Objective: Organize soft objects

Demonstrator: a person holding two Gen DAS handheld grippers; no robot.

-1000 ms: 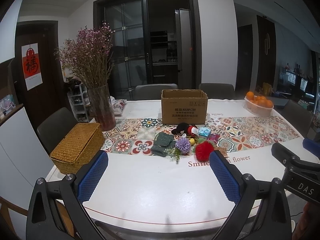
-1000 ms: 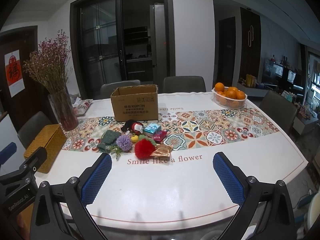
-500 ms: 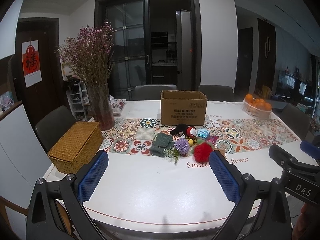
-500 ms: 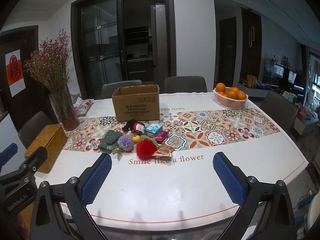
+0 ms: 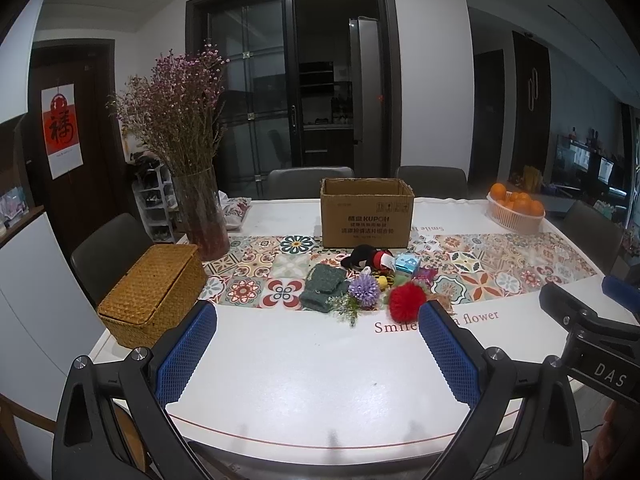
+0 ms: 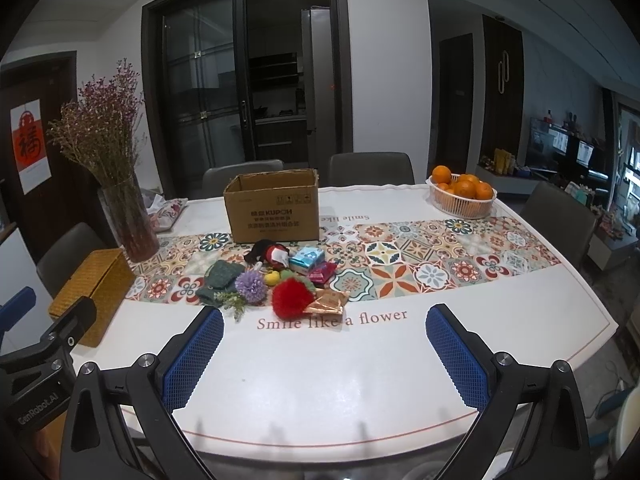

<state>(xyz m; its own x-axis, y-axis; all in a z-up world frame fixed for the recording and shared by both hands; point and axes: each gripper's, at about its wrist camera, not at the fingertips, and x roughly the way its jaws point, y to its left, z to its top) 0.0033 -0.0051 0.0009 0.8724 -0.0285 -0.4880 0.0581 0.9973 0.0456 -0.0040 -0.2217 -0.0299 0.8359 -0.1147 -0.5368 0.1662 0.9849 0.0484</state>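
Soft things lay in one loose heap near the middle of the table (image 6: 500, 328), well beyond both grippers, so we judged that no sorting had begun. Nearest to us, the left gripper (image 5: 316, 344) and the right gripper (image 6: 324, 346) hung over the bare front edge, each with its blue pads spread wide and nothing between them. We read this as a ready stance: wide jaws suit bulky, yielding items. The left tool's body read "GenRobot.AI" in the right wrist view; the right tool's body read "DAS" in the left wrist view.

Next came the printed line "Smile like a flower" on the tablecloth. Just behind it sat the red pompom (image 6: 291, 300), touching a shiny gold wrapper (image 6: 329, 303). Beside these lay the purple flower (image 6: 250, 286), the green knitted cloth (image 6: 221, 276), a small yellow toy (image 6: 272, 278), a blue packet (image 6: 307, 259), a pink packet (image 6: 322, 272) and a black and red plush toy (image 6: 269, 253).

Directly behind the heap stood the open cardboard box (image 6: 274, 211), marked "KUPOH" above smaller print we could not read. We took it as the likely container, being close and open-topped. A closed wicker basket (image 5: 154, 290) stood to the left, a vase of dried flowers (image 5: 200, 212) behind it, and a basket of oranges (image 6: 462, 194) far right. A red wall hanging (image 5: 62, 130) bore one Chinese character.
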